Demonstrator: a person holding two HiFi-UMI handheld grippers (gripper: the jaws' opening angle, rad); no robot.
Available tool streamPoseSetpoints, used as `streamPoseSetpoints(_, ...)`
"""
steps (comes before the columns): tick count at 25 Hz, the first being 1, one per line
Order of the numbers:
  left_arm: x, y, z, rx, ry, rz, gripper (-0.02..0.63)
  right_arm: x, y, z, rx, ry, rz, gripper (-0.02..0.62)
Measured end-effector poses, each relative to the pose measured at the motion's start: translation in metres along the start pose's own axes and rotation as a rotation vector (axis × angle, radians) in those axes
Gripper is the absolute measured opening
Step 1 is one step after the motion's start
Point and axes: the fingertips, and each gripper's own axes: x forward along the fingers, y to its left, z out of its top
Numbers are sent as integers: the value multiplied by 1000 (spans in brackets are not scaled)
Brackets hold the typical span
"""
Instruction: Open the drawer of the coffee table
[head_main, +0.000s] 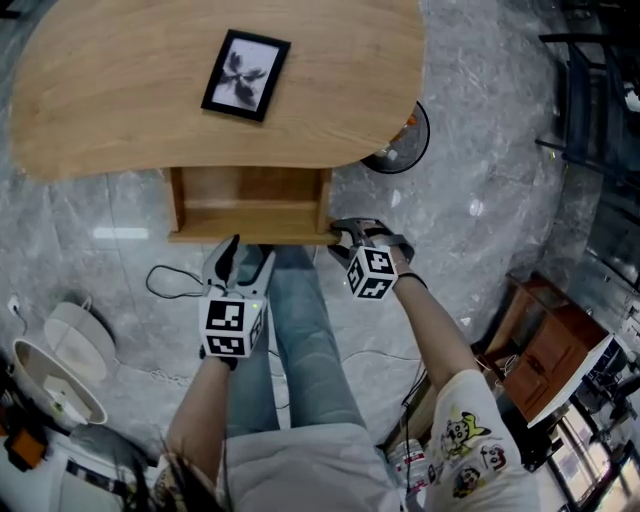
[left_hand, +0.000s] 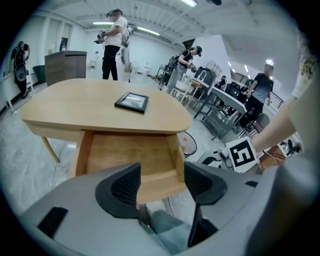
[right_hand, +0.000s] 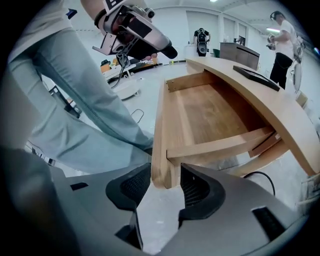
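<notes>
The coffee table (head_main: 130, 90) has a light wooden top with a black picture frame (head_main: 246, 75) lying on it. Its drawer (head_main: 250, 205) stands pulled out toward me and holds nothing. My right gripper (head_main: 347, 238) is at the right end of the drawer's front panel (right_hand: 162, 130). In the right gripper view that corner sits between the jaws of this gripper (right_hand: 166, 187), with thin gaps to the pads, so it is open. My left gripper (head_main: 245, 258) hovers just in front of the panel, apart from it. In its own view the left gripper (left_hand: 162, 180) is open and holds nothing.
My jeans-clad legs (head_main: 300, 340) are right under the drawer's front. A black fan (head_main: 400, 140) stands beside the table's right edge. A cable (head_main: 170, 285) lies on the marble floor, a white appliance (head_main: 60, 370) at left, a wooden cabinet (head_main: 545, 350) at right. People stand behind the table (left_hand: 114, 45).
</notes>
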Motion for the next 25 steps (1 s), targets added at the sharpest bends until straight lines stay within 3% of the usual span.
streamPoseSetpoints(12, -48, 3, 63, 17, -94, 13, 264, -77, -22, 52, 154, 1, -92, 161)
streamPoseSetpoints(20, -90, 0, 126, 30, -183, 21, 264, -155, -69, 101, 383, -118, -282, 161)
streamPoseSetpoints(25, -119, -7, 164, 50, -242, 16, 264, -214, -90, 143, 410, -209, -371, 161)
